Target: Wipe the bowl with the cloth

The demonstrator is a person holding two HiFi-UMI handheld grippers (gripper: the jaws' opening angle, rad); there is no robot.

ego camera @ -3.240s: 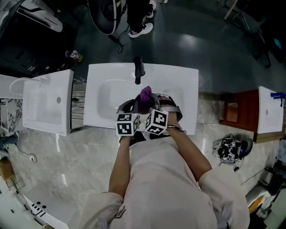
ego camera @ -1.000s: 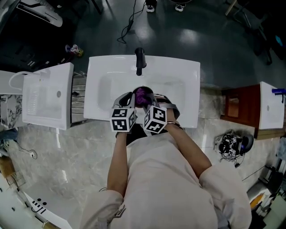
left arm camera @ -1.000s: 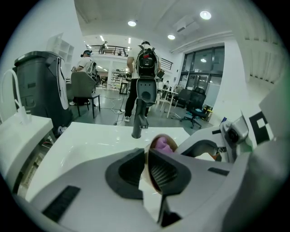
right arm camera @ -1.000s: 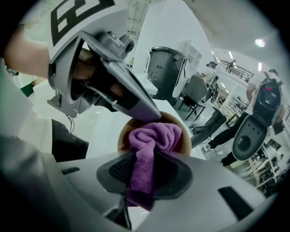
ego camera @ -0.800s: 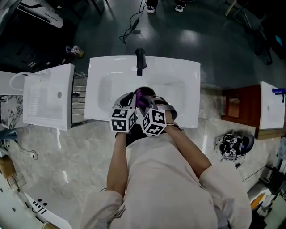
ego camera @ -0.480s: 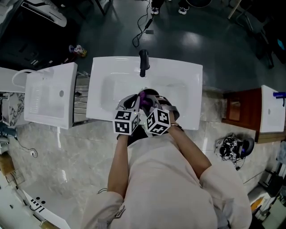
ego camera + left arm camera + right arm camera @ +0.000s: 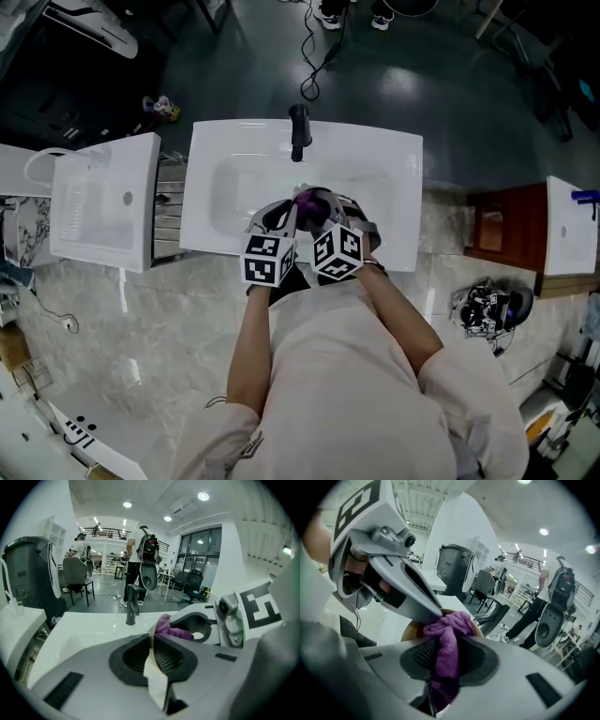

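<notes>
A thin tan bowl [image 7: 152, 645] is held over the white sink [image 7: 220, 183]; my left gripper [image 7: 152, 656] is shut on its rim, which runs edge-on between the ribbed pads. My right gripper [image 7: 445, 658] is shut on a purple cloth [image 7: 448, 641], whose bunched end presses into the bowl's tan inside [image 7: 411, 631]. In the head view both grippers stand side by side at the sink's front edge, left gripper [image 7: 281, 216] beside right gripper [image 7: 324, 210], with the cloth [image 7: 307, 199] showing between them. The bowl is mostly hidden there.
A black faucet [image 7: 299, 131] stands at the sink's back edge, just beyond the grippers. A second white basin [image 7: 103, 202] sits to the left, a wooden cabinet [image 7: 492, 234] to the right. A grey bin [image 7: 28, 573], chairs and people stand behind the sink.
The right gripper has rolled and shifted a little with the cloth against the bowl. The left gripper keeps its hold on the rim, almost still.
</notes>
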